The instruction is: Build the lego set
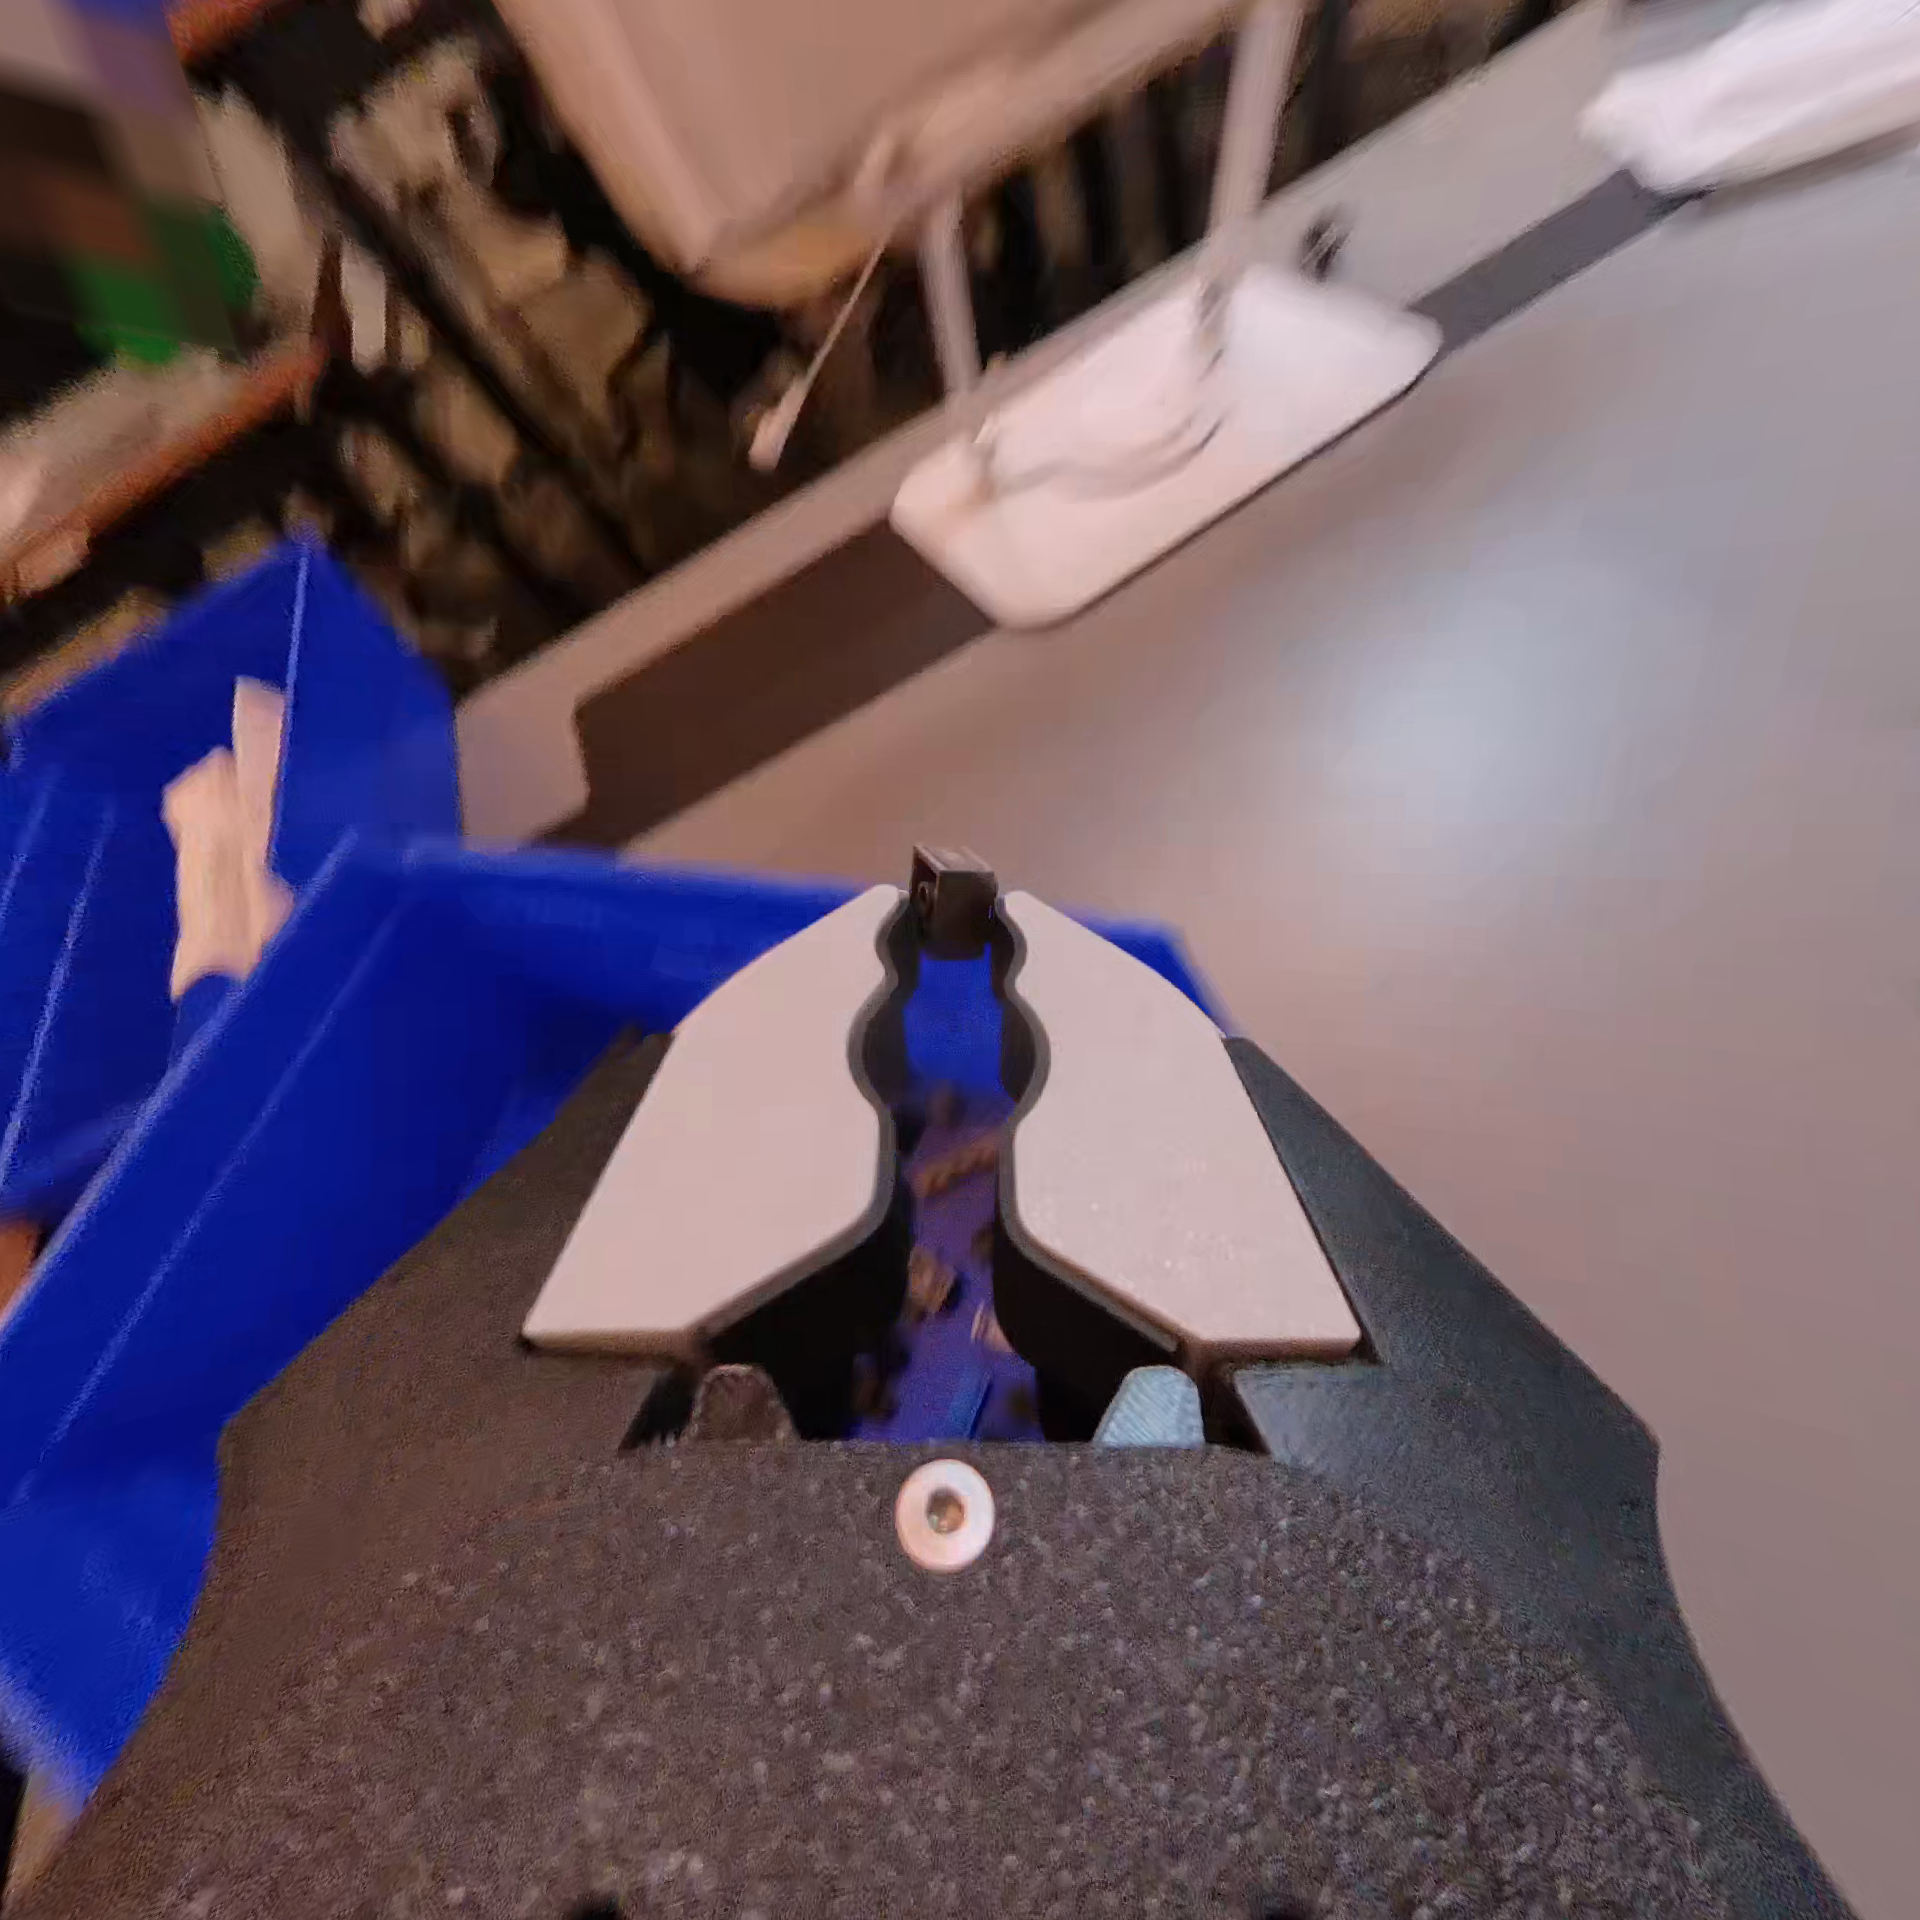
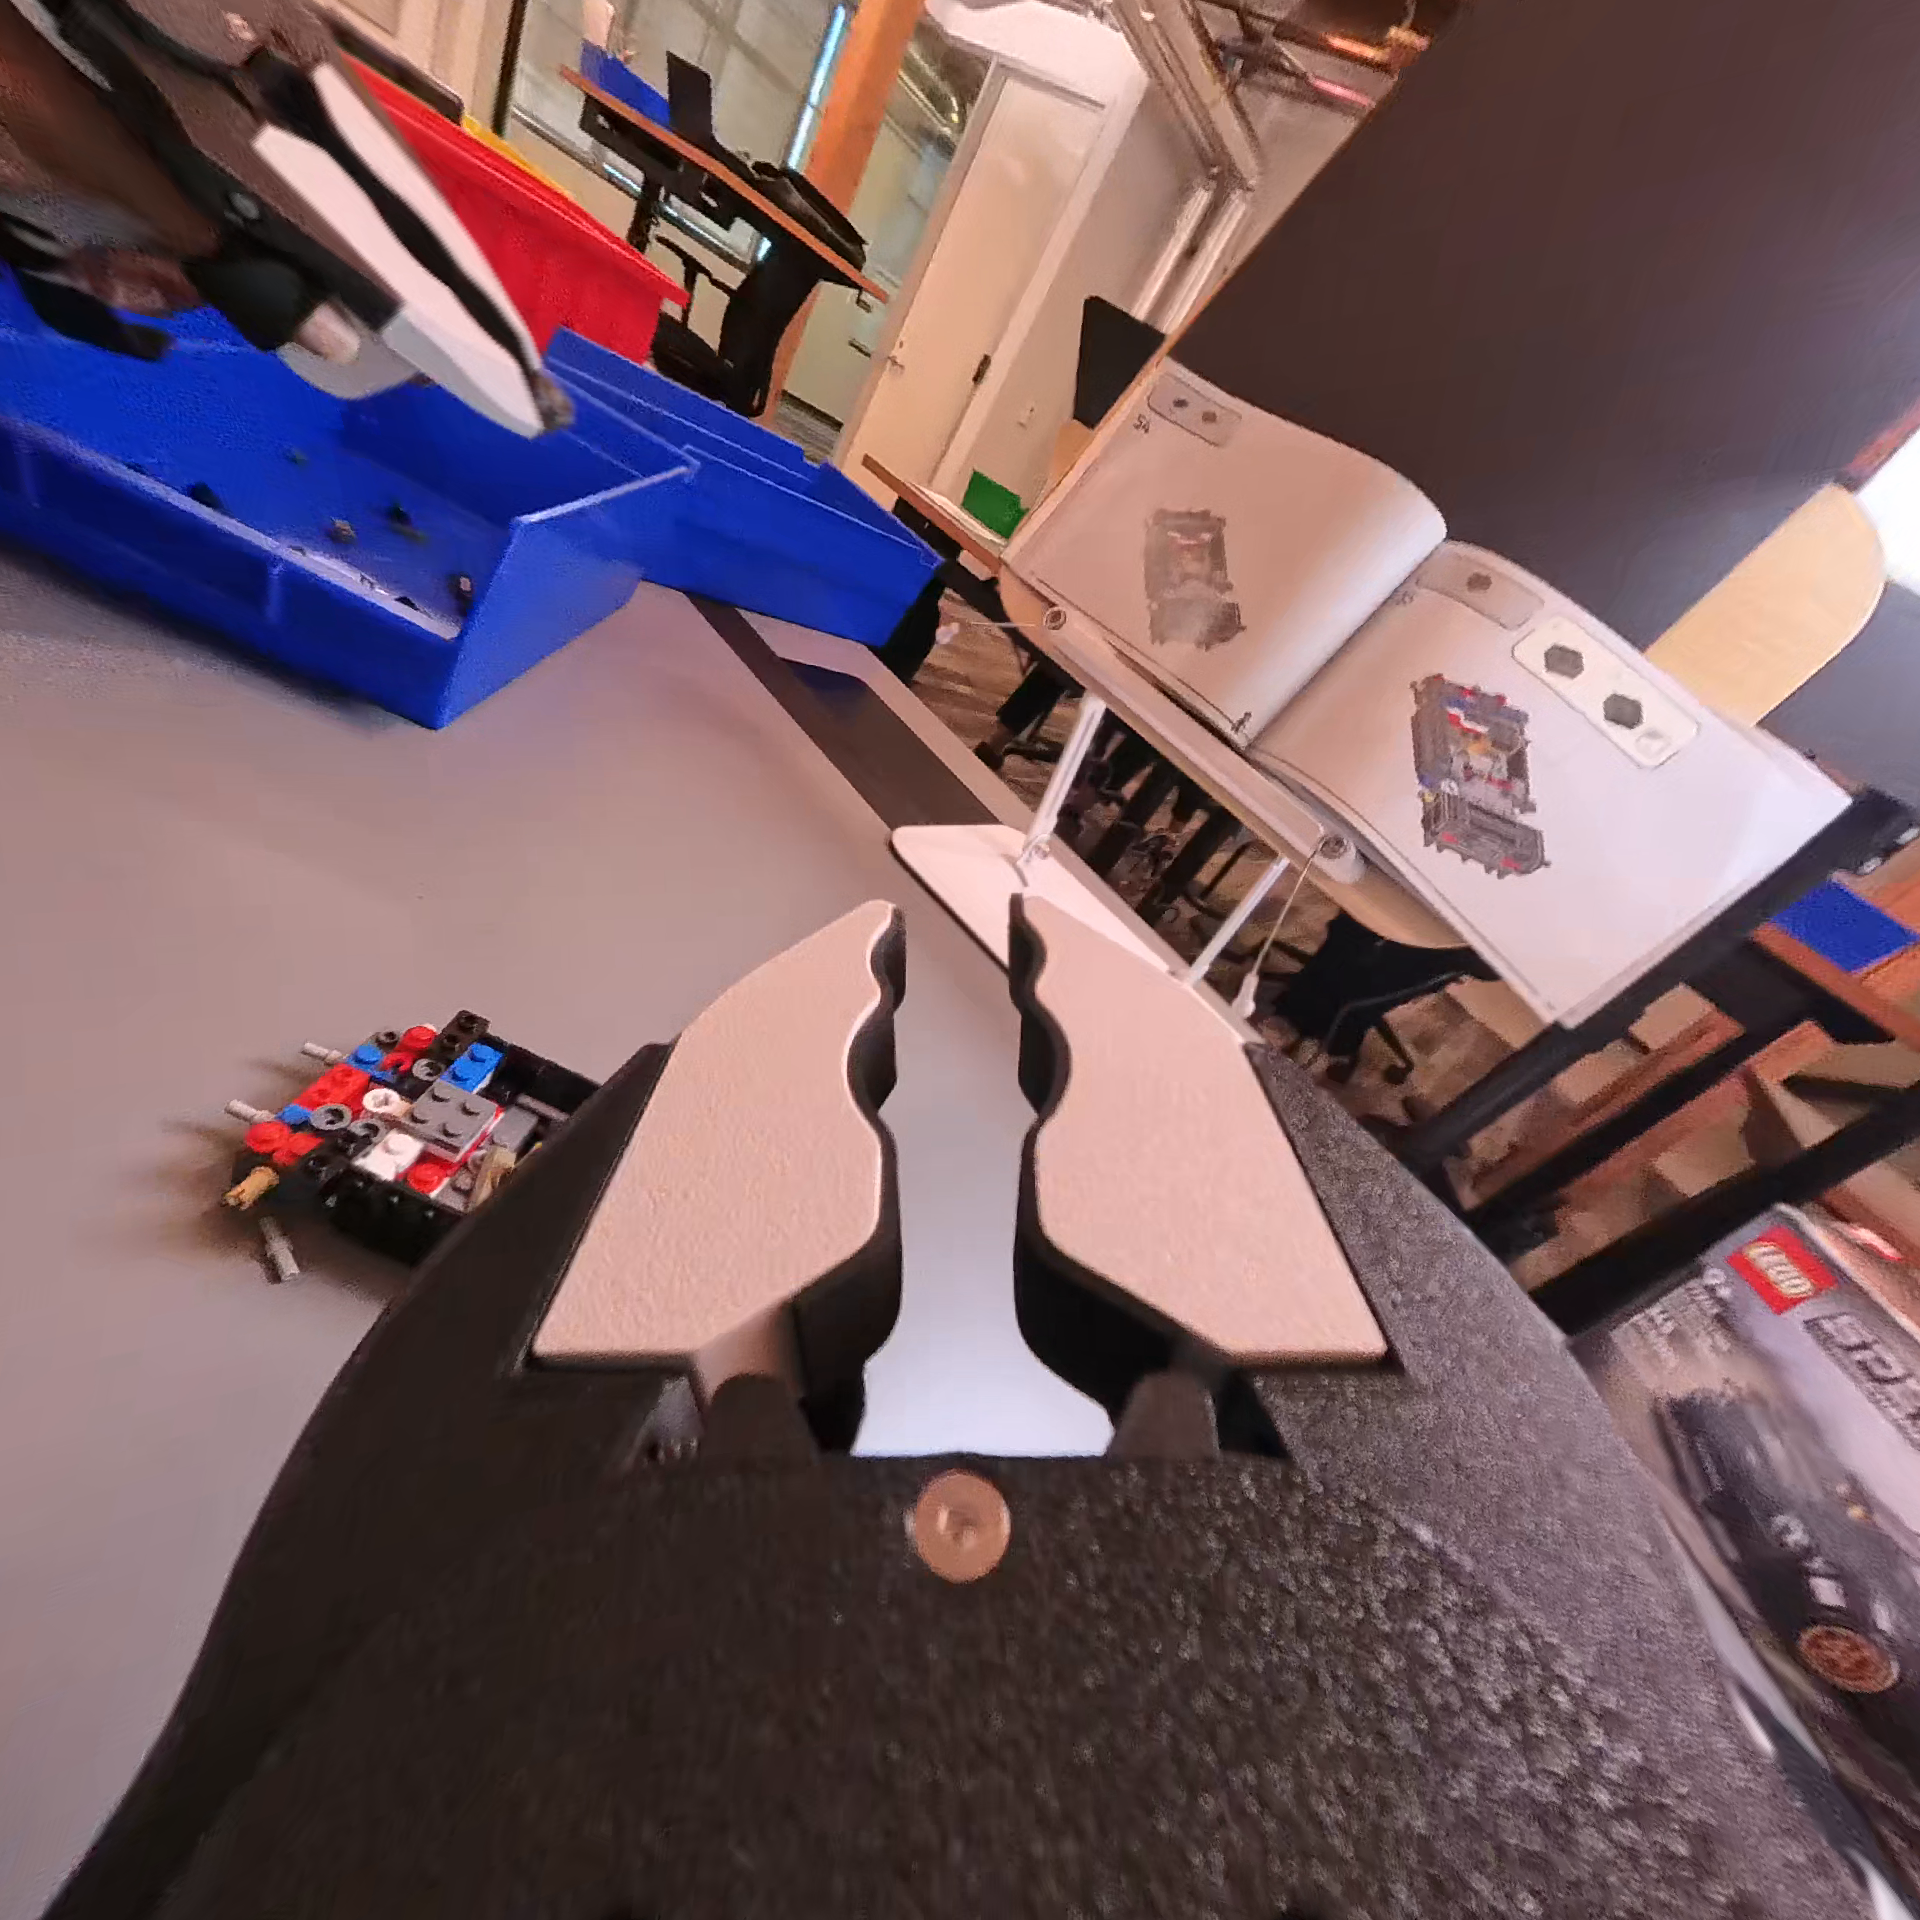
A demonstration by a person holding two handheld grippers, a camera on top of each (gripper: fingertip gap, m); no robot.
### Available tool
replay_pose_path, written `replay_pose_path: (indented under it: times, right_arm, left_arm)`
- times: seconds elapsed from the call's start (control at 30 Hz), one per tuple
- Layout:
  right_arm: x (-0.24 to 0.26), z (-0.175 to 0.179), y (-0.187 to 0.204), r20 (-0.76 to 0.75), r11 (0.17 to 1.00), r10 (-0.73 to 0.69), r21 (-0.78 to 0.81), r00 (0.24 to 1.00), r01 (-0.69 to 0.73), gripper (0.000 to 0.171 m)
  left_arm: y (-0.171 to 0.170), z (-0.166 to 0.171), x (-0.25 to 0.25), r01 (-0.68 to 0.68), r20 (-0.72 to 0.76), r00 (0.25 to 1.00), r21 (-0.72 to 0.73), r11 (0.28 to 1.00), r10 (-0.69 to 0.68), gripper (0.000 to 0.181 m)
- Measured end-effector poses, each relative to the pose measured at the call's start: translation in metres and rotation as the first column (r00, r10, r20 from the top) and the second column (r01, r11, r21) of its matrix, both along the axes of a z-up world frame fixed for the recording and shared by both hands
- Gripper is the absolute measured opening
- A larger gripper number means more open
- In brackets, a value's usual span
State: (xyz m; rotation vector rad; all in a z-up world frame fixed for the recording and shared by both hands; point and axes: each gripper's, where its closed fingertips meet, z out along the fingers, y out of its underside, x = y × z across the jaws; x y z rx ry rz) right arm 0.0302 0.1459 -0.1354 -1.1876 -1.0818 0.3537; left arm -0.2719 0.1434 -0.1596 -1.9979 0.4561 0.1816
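My left gripper (image 1: 951, 906) is shut on a small black lego piece (image 1: 948, 896) pinched at its fingertips, held above the blue bin (image 1: 343, 1049). The same gripper shows in the right wrist view (image 2: 545, 410) over the blue bin (image 2: 364, 623), with the dark piece at its tip. My right gripper (image 2: 956, 935) is open with nothing between its fingers, above the grey table (image 2: 416, 883). The partly built lego model (image 2: 390, 1127), black with red, blue and grey parts, sits on the table to the left of the right gripper.
An open instruction booklet (image 2: 1455, 675) rests on a white stand (image 2: 966, 873) at the table's far edge; the stand also shows in the left wrist view (image 1: 1153, 436). A red bin (image 2: 530, 239) stands behind the blue one. The lego box (image 2: 1787, 1455) lies at the right. The grippers' ends are close to 30 cm from one another.
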Motion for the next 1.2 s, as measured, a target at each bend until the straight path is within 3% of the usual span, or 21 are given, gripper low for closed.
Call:
replay_pose_path:
  times: [0.1, 0.23, 0.33, 0.43, 0.6, 0.73, 0.93, 1.2]
  right_arm:
    - [-0.001, -0.011, -0.001, 0.023, 0.996, 0.048, -0.078, 0.999, -0.046, 0.018]
    - [-0.007, -0.029, -0.005, 0.073, 0.984, 0.103, -0.153, 0.992, -0.091, 0.017]
    - [-0.013, -0.042, -0.010, 0.116, 0.973, 0.144, -0.195, 0.983, -0.119, 0.016]
    - [-0.020, -0.053, -0.016, 0.144, 0.957, 0.184, -0.251, 0.972, -0.144, 0.016]
    - [-0.033, -0.067, -0.029, 0.143, 0.902, 0.248, -0.396, 0.958, -0.174, 0.017]
    - [-0.037, -0.073, -0.031, 0.137, 0.876, 0.258, -0.450, 0.956, -0.172, 0.019]
    - [-0.036, -0.074, -0.028, 0.131, 0.872, 0.239, -0.464, 0.962, -0.153, 0.020]
    - [-0.035, -0.075, -0.027, 0.111, 0.862, 0.216, -0.488, 0.970, -0.136, 0.022]
  left_arm:
    - [-0.013, -0.032, -0.033, -0.119, 0.048, 0.990, -0.201, 0.972, 0.131, 0.016]
    - [-0.021, -0.058, -0.041, -0.128, 0.072, 0.985, -0.330, 0.935, 0.160, 0.046]
    - [-0.021, -0.061, -0.042, -0.126, 0.077, 0.984, -0.340, 0.932, 0.161, 0.061]
    - [-0.016, -0.046, -0.043, -0.130, 0.086, 0.984, -0.255, 0.958, 0.157, 0.066]
    - [-0.007, 0.003, 0.004, 0.049, 0.153, 0.987, 0.026, 0.998, -0.053, 0.061]
    - [-0.015, 0.017, 0.073, 0.303, 0.229, 0.915, 0.152, 0.941, -0.331, 0.055]
    - [-0.027, -0.006, 0.150, 0.504, 0.290, 0.795, 0.172, 0.846, -0.532, 0.059]
    - [-0.037, -0.051, 0.203, 0.596, 0.322, 0.739, 0.097, 0.797, -0.591, 0.072]
